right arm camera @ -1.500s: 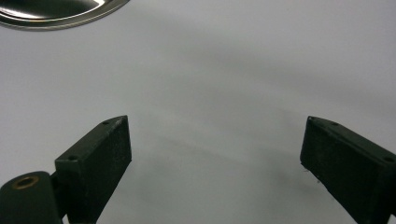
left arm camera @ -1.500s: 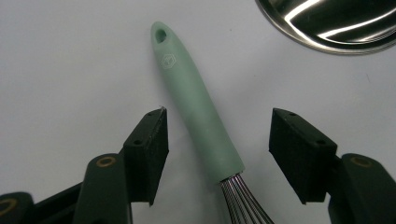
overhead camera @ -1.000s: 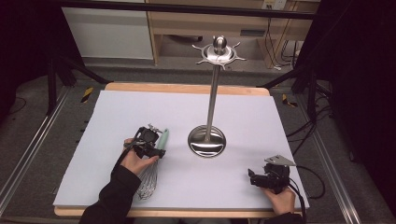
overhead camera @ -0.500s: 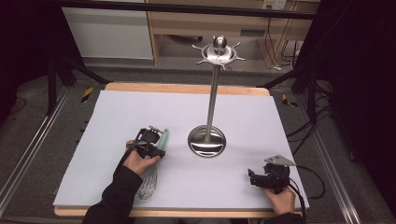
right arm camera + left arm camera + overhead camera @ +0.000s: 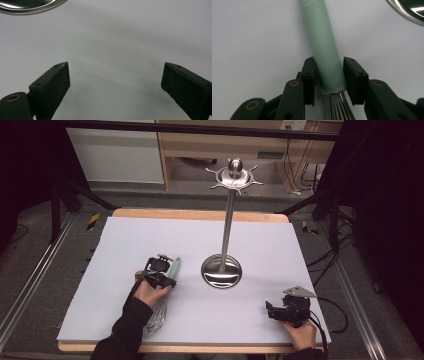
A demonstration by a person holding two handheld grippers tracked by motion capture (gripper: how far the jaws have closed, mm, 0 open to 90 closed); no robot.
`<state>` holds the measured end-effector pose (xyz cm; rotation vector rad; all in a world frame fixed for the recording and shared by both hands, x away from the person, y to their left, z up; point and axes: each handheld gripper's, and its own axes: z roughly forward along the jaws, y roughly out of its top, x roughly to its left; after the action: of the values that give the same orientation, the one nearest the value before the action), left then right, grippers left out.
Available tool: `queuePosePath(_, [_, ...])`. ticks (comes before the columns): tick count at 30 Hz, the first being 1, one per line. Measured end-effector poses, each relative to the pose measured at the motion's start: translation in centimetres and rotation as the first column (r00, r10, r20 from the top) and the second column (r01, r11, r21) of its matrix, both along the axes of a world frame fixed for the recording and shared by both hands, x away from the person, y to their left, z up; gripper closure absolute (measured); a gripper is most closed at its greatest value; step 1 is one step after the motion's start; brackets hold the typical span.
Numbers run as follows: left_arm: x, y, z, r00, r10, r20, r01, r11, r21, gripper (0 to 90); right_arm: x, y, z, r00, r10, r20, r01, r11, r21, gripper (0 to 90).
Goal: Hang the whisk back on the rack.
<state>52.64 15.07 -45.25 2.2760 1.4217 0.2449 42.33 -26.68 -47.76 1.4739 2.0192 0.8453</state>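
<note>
Left gripper view, left gripper (image 5: 329,80) clamping smooth mint whisk handle (image 5: 322,42) above steel wires, right gripper (image 5: 115,82) spread wide

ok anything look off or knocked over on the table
Nothing stands out. The steel stand is upright, the whisk lies flat with the left gripper around its green handle, and the right gripper is open over bare table.

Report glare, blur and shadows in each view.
High view: glare on the round steel stand base, dark surroundings. Left gripper view: pale green whisk handle sharp between the left gripper jaws. Right gripper view: open right gripper jaws look soft, faint shadows on the white table cover.
</note>
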Motion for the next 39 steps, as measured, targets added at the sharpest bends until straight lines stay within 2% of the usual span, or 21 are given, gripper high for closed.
queuePosePath(9, [-0.4,0.1,0.6,0.9997,-0.007,0.021,0.008,0.9996,-0.028,66.8,0.0,-0.1,0.0,1.0,0.0,0.001,0.0,1.0,-0.001,9.0])
queuePosePath(11, [-0.7,0.1,1.1,0.9992,-0.003,0.041,0.005,0.9988,-0.049,67.4,0.0,-0.1,0.0,1.0,0.0,0.002,0.0,1.0,-0.003,9.0])
queuePosePath(23, [-2.2,0.3,2.9,0.994,-0.041,0.101,0.049,0.9957,-0.079,68.8,-0.1,-0.1,0.1,1.0,-0.005,0.001,0.005,1.0,0.004,9.0])
queuePosePath(30, [-3.8,1.3,4.5,0.9802,-0.059,0.189,0.082,0.9898,-0.117,68.9,0.0,-0.2,0.1,1.0,-0.006,0.004,0.006,1.0,0.001,9.0])
queuePosePath(31, [-3.8,1.3,4.5,0.9802,-0.059,0.189,0.082,0.9898,-0.117,68.9,0.0,-0.2,0.1,1.0,-0.006,0.004,0.006,1.0,0.001,9.0])
queuePosePath(36, [-4.8,2.4,5.7,0.9685,-0.048,0.244,0.092,0.9813,-0.169,68.9,0.0,-0.2,0.1,1.0,-0.006,0.006,0.006,1.0,0.0,9.0])
queuePosePath(38, [-5.1,2.7,6.0,0.9635,-0.042,0.264,0.092,0.9794,-0.18,68.8,-0.1,-0.2,0.1,0.9999,-0.01,0.005,0.01,1.0,0.002,9.0])
queuePosePath(39, [-5.1,2.7,6.0,0.9635,-0.042,0.264,0.092,0.9794,-0.18,68.9,-0.1,-0.2,0.1,0.9999,-0.01,0.005,0.01,1.0,0.002,9.0])
